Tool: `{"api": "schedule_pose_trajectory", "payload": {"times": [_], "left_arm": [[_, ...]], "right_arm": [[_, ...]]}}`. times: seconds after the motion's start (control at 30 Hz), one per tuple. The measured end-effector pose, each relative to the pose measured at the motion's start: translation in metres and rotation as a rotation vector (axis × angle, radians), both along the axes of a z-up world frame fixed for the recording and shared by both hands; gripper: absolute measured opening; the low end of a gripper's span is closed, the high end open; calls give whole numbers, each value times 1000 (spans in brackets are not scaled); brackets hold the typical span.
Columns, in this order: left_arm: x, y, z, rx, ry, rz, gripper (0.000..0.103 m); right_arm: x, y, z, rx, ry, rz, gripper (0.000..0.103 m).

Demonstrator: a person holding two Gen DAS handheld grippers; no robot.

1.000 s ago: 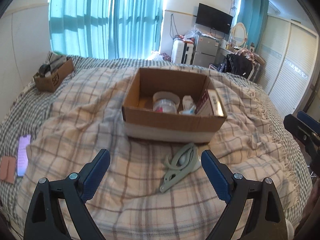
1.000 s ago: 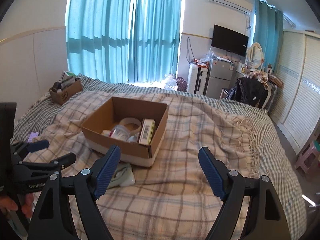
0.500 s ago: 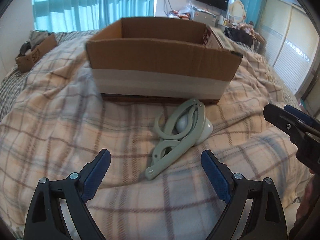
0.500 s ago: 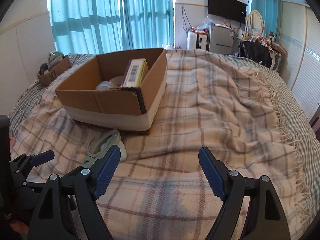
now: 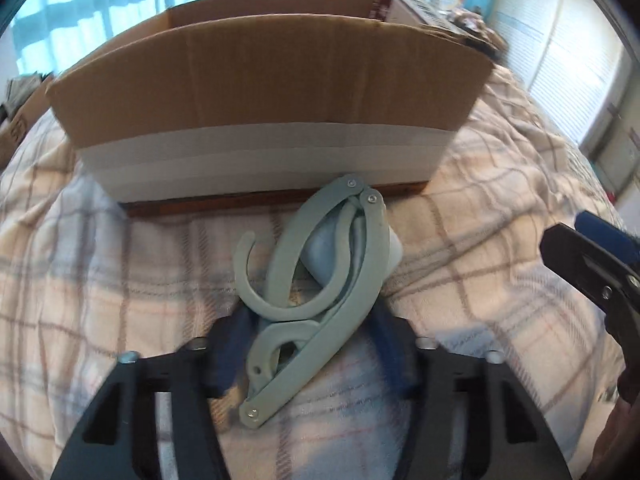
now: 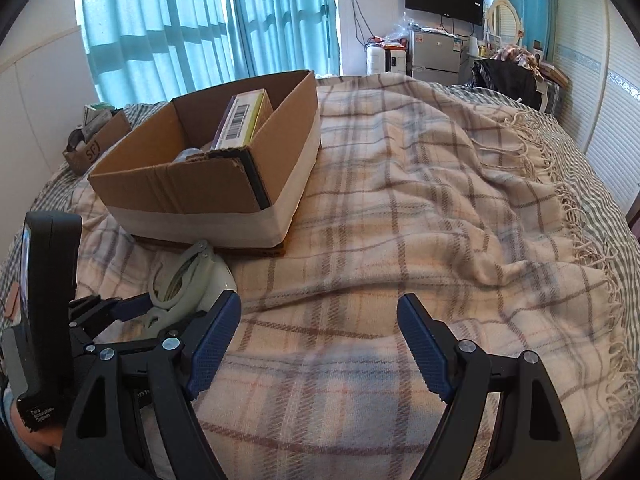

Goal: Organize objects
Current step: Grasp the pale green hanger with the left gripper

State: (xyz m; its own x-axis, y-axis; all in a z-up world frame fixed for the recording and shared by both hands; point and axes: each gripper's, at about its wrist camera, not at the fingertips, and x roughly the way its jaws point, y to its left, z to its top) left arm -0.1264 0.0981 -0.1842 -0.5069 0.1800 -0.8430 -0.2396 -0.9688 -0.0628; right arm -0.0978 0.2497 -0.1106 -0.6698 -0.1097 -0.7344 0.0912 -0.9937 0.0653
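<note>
A pale green folding hanger (image 5: 316, 292) lies on the plaid blanket just in front of a cardboard box (image 5: 272, 92), over a white rounded object (image 5: 394, 254). My left gripper (image 5: 308, 344) has closed on the hanger's lower part, its blue pads pressing both sides. In the right wrist view the hanger (image 6: 182, 280) sits left of my right gripper (image 6: 320, 340), which is open and empty over the blanket. The box (image 6: 208, 192) holds a barcoded carton (image 6: 240, 120) and other items.
A small cardboard box (image 6: 96, 144) with items stands at the far left of the bed. The fringed blanket edge (image 6: 560, 184) runs along the right. Curtains, a TV and a fridge stand beyond the bed.
My left gripper moved forward and down to the hanger and closed on it. The right gripper stayed open and shifted slightly nearer the box.
</note>
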Motion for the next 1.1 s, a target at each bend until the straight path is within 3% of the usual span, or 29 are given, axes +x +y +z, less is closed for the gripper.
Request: {"api": "schedule_pose_trajectory", "payload": {"times": [0.27, 0.53, 0.67, 0.83, 1.1], "left_arm": [[18, -40, 12, 54, -3, 53, 37], [25, -95, 36, 96, 20, 166, 36], [22, -109, 39, 62, 24, 198, 36], [18, -122, 28, 48, 26, 217, 36], [19, -135, 6, 98, 4, 206, 36]], "right_arm": [[7, -9, 7, -7, 35, 18, 80], [13, -33, 8, -15, 42, 79, 80], [6, -53, 5, -19, 32, 121, 80], [-17, -75, -9, -14, -5, 147, 80], [-39, -93, -40, 29, -88, 169, 80]]}}
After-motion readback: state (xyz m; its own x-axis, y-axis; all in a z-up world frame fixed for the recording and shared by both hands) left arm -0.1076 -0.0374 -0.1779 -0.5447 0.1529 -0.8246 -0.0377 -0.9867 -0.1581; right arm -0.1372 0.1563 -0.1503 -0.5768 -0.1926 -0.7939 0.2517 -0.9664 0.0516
